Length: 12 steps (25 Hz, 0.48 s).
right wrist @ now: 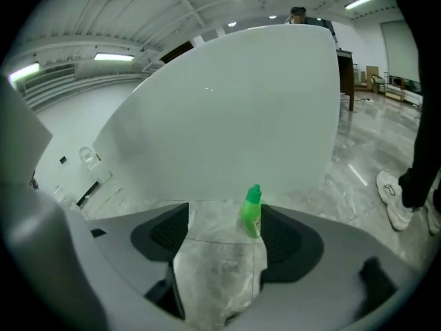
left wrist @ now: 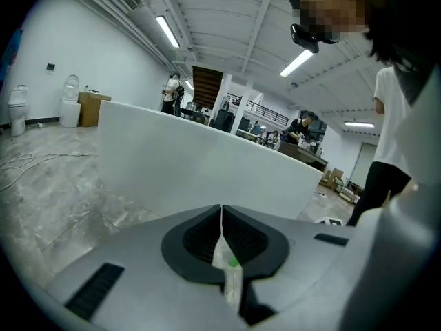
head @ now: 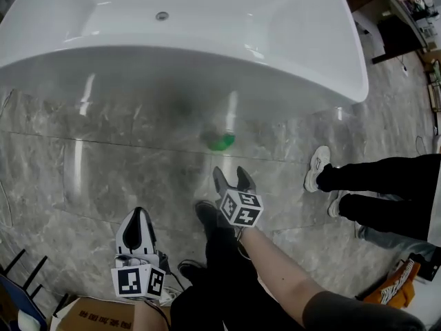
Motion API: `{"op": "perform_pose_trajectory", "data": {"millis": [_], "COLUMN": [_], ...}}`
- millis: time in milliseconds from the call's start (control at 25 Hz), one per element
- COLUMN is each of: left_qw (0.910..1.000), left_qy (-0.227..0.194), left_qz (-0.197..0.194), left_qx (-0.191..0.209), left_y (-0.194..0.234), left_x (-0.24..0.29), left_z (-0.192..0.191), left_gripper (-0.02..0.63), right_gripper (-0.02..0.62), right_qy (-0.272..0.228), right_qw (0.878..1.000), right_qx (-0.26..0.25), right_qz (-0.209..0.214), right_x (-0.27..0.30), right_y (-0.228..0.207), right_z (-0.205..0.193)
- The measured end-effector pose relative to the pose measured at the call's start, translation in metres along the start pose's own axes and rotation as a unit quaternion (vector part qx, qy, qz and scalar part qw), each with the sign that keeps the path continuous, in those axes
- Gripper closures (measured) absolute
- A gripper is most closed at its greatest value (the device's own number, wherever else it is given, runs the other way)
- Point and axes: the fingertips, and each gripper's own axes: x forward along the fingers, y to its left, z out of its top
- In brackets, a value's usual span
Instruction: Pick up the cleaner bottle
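Standing upright on the grey marble floor [head: 103, 171], the green cleaner bottle [head: 221, 141] sits just beside the outer wall of the white bathtub [head: 289, 81]. The right gripper [head: 231, 178] points down at it from nearby, jaws spread wide and clear of it. In the right gripper view the bottle [right wrist: 251, 212] shows in the gap ahead, nearer the right-hand jaw. The left gripper [head: 140, 216] hangs further back to the left, its jaws pressed together on nothing. Another person's white shoe [head: 318, 167] and dark trouser legs [head: 386, 178] stand on the floor to the right.
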Motion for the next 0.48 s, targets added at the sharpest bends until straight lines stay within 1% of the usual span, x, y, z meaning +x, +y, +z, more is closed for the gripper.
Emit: {"op": "perform_pose_trajectory", "data": {"millis": [120,200,360,400,480], "left_qw": [0.9999,0.9998,0.9992,0.9990,0.9984], "left_qy": [-0.008,-0.012,-0.015,-0.017,-0.023], "left_qz": [-0.007,-0.012,-0.019,-0.023,-0.029], "left_qx": [-0.001,0.007,0.030,0.034,0.042], "left_y": [0.011,0.023,0.042,0.046,0.055], "left_x": [0.029,0.053,0.098,0.108,0.125], "left_z": [-0.016,-0.026,-0.047,-0.052,-0.060], "left_gripper": [0.589,0.589,0.589,0.589,0.589], "right_gripper": [0.293,0.295,0.295,0.295,0.293], "right_qy": [-0.013,-0.022,-0.023,-0.025,-0.038], "right_qw": [1.000,0.999,0.999,0.999,0.997], "right_qx": [0.007,-0.003,-0.010,-0.019,-0.048], "right_qz": [-0.016,-0.028,-0.028,-0.031,-0.053], "right_x": [0.031,0.052,0.087,0.093,0.105], "right_y": [-0.018,-0.029,-0.049,-0.053,-0.060], "right_z": [-0.009,-0.013,-0.034,-0.040,-0.047]}}
